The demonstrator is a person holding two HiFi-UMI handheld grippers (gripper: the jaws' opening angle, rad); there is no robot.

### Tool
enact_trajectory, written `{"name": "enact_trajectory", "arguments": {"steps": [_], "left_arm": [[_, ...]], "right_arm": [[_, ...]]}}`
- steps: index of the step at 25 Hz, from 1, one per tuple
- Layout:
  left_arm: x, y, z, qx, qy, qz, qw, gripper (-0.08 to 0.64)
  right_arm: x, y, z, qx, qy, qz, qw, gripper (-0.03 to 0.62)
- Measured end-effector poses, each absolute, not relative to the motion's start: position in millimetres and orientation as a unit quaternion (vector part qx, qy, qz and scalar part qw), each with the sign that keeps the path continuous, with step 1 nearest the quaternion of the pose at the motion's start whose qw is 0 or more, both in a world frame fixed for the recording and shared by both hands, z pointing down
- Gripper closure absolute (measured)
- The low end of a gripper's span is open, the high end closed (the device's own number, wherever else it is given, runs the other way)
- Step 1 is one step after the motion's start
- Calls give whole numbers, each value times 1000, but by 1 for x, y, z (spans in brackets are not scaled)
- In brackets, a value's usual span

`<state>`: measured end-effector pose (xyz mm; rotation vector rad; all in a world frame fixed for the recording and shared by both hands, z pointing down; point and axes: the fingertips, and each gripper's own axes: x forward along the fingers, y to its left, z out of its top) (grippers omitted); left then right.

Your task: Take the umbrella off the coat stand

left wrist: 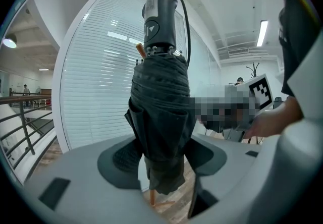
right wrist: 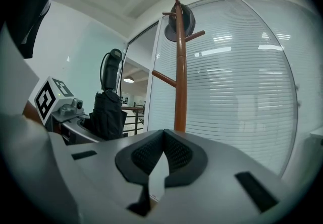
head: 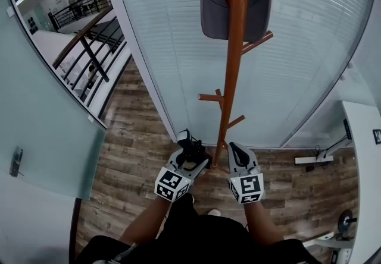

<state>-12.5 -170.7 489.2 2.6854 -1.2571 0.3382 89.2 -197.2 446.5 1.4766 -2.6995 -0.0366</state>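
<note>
Glass wall (head: 178, 31) backed by white blinds rises just behind the coat stand (head: 231, 78), wood-plank floor (head: 137, 138) spreads round the stand's foot, and a stair railing (head: 89, 49) runs well off to the stand's left. The stand is a plain wooden pole with slanted pegs, and a dark cap (head: 211, 13) hangs near its top. The umbrella (left wrist: 162, 102) is folded, wrapped tight and upright with its handle on top. It sits just left of the stand and apart from it, with its wrist loop hanging free of any peg, so it looks already lifted clear. The left gripper (head: 189, 159) has its jaws partly spread and pressed on the bundled fabric low down, probably so that the handle and loop stay free above. The right gripper (right wrist: 162, 155) waits just in front of the pole, its jaws closed together on nothing, seemingly only standing by.
</note>
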Motion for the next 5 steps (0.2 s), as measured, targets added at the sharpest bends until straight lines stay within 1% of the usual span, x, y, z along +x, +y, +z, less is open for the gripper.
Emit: {"name": "enact_trajectory", "arguments": {"steps": [5], "left_arm": [[-8,-172,492,899,-416,104,90,293]], "right_arm": [[91,-199,446,483,-875,-16,35,589]]}}
